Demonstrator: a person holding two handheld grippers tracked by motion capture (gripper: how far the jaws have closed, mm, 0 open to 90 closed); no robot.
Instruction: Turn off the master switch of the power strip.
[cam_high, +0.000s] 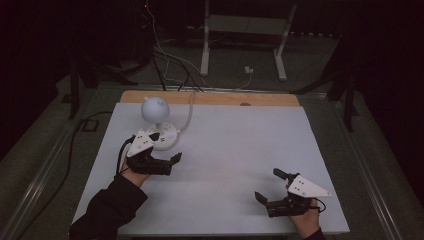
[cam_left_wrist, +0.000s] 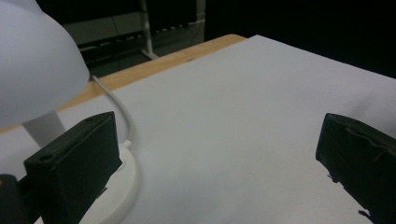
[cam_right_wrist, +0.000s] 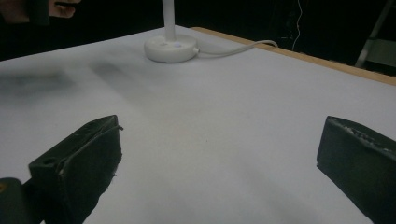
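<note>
Dark room all round, cables and a white frame stand on the floor in the upper part of the high view; white table (cam_high: 225, 165) with a wooden strip along its far edge took up the middle. Only object on it was a small white desk lamp (cam_high: 159, 125), upper left of the sheet in the high view: globe shade over a round base with buttons, cord running off the far edge. Left claw (cam_high: 166, 152) sat just beside the base, on its lower right in that frame, jaws spread wide and holding nothing. In the left gripper view the lamp shade (cam_left_wrist: 32, 60) loomed at upper left and the lamp base (cam_left_wrist: 122, 186) curved right next to the left-hand jaw, so my read was that the hand was parked there to reach the base or its buttons; whether a jaw touched the base, can't tell. Right claw (cam_high: 268, 186) was at lower right of the high view, well apart from the lamp, also wide open and empty, likely idle; its own view looked across bare sheet with the base at top centre.
</note>
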